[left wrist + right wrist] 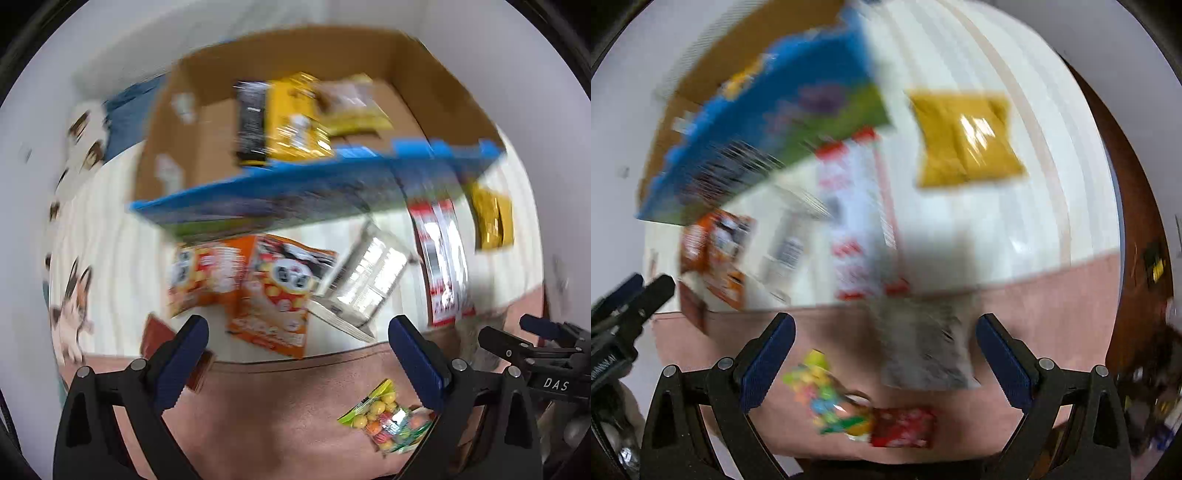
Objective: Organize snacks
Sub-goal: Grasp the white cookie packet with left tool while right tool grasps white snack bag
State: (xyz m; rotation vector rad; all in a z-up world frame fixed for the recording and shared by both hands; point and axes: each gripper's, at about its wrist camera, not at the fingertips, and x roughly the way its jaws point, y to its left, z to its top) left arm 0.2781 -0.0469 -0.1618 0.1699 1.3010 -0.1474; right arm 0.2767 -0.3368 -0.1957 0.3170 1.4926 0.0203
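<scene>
Nearest the left hand-held gripper [297, 363], whose jaws gape wide and empty, a clear bag of coloured round sweets [386, 417] lies on pink cloth. Beyond, two orange snack packets [255, 291] lie just beside a silver-white packet [364, 284] on the cream striped surface [122, 258]. Behind stands an open brown cardboard box with blue printed sides [266, 199], holding yellow snack bags [295, 118]. Right hand-held gripper [884, 363] is likewise wide open, holding nothing; a yellow packet [967, 138] lies well beyond it.

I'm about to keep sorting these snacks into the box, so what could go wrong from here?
1. Both views are motion-blurred, so either open gripper may miss its grasp.
2. The candy bag lies just inside the left gripper's right finger; closing might clip only its edge.
3. Orange snack packs overlap beside the cardboard box, so one could drag another.
</scene>
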